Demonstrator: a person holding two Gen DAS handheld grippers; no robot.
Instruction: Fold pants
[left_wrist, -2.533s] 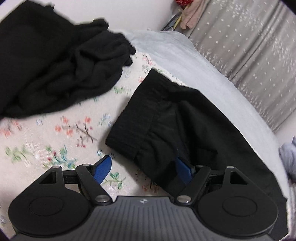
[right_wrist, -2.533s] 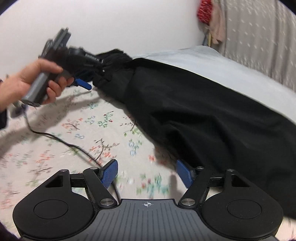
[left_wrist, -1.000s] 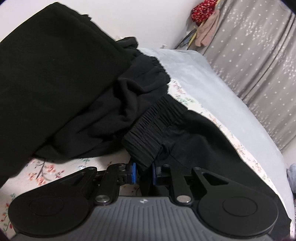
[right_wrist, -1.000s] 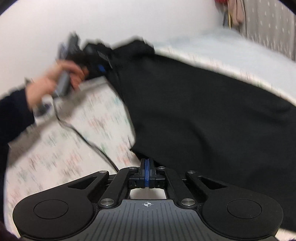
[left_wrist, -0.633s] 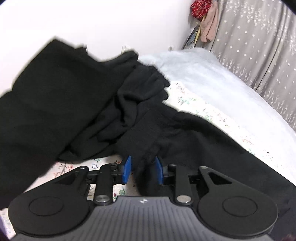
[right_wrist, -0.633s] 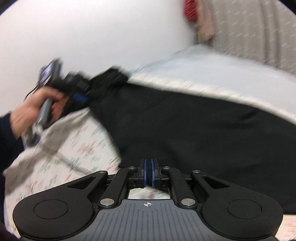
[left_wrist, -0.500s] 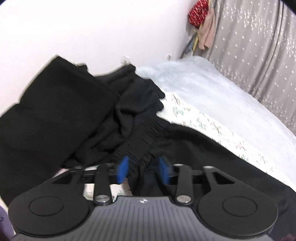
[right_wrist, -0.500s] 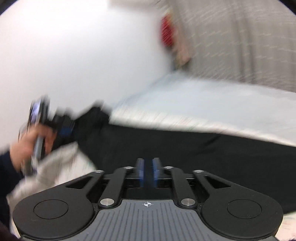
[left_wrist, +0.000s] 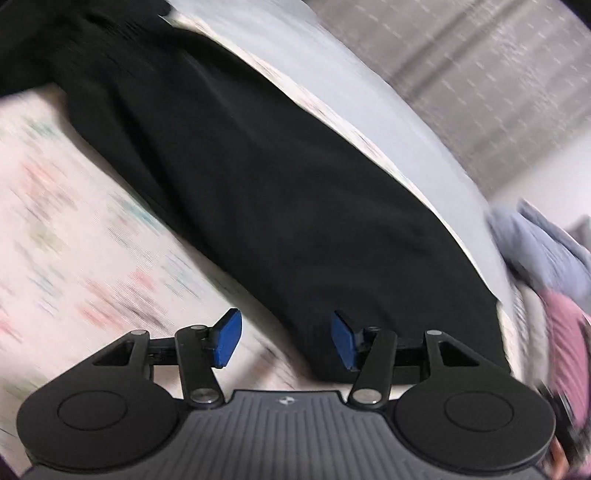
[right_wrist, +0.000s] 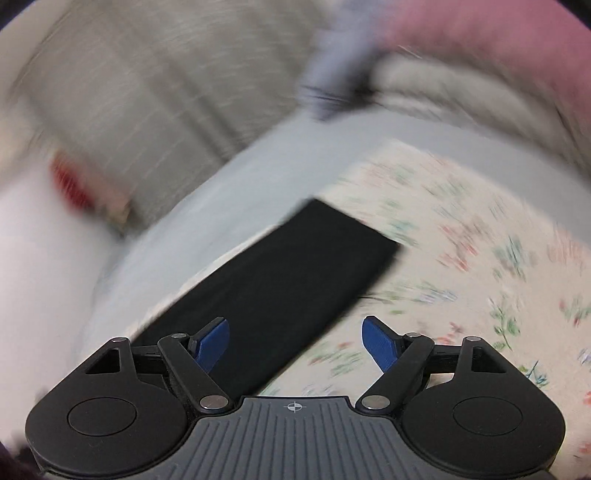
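Note:
The black pants (left_wrist: 266, 173) lie stretched out flat on the floral sheet (left_wrist: 74, 221), running from upper left to lower right in the left wrist view. My left gripper (left_wrist: 286, 339) is open and empty, over the near edge of the pants. In the right wrist view the leg end of the pants (right_wrist: 295, 273) lies flat with a square hem. My right gripper (right_wrist: 295, 345) is open and empty, its left finger over the black cloth. Both views are motion blurred.
A pale blue sheet (left_wrist: 369, 96) lies beyond the pants, with a grey curtain (left_wrist: 498, 74) behind. Blue-grey and pink cloth (left_wrist: 546, 258) is piled at the right. More black clothing (left_wrist: 22, 44) lies at upper left. Pink and cream bedding (right_wrist: 480, 55) lies beyond the leg end.
Both grippers have opened and let go of the pants. The left one swung from the waistband end toward the leg. The right one turned to face the leg end.

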